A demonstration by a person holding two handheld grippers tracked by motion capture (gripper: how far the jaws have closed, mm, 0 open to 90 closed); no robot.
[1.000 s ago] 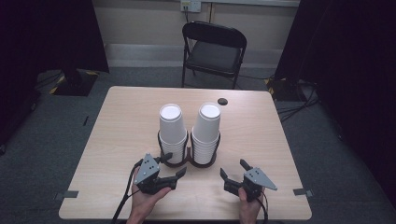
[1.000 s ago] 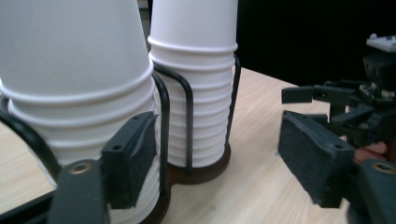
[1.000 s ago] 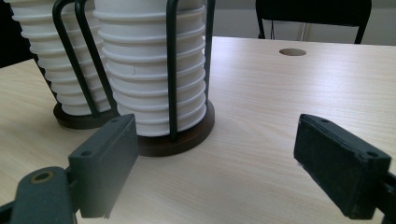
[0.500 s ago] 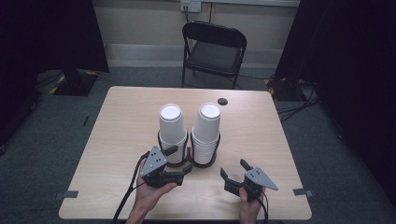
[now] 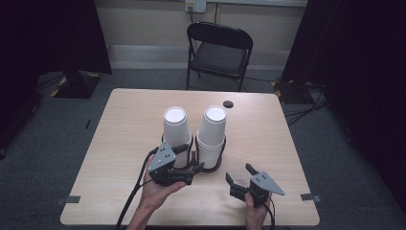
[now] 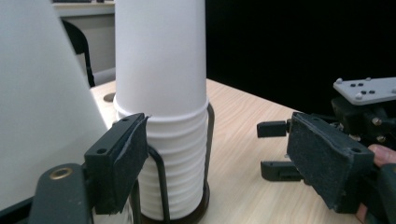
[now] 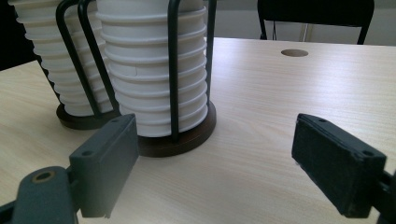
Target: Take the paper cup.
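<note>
High view: two stacks of white paper cups stand side by side at the middle of the table [image 5: 119,129], each in a dark wire holder. The left stack [image 5: 175,130] and the right stack [image 5: 213,132] are just beside each other, their holders touching or nearly so.

The left gripper [image 5: 192,157] sits at the near foot of the left stack, with its tips reaching toward the gap between the two holders. Its jaws have just been opening a little. Left gripper view: the jaws stand spread. The right stack [image 6: 161,93] rises ahead in the gap, and the left-hand pad overlaps the holder wire [image 6: 161,186]. The other pad is clear of it, so nothing is pinched. Whether the left-hand pad touches the wire, I cannot tell.

The right gripper [image 5: 239,172] is low on the table's near right, apart from the holders. Right gripper view: the jaws are spread wide over bare tabletop, and the holder base [image 7: 187,135] lies ahead to the left.

A small dark round hole [image 5: 228,103] marks the table's far side. A black folding chair [image 5: 219,52] stands beyond it.
</note>
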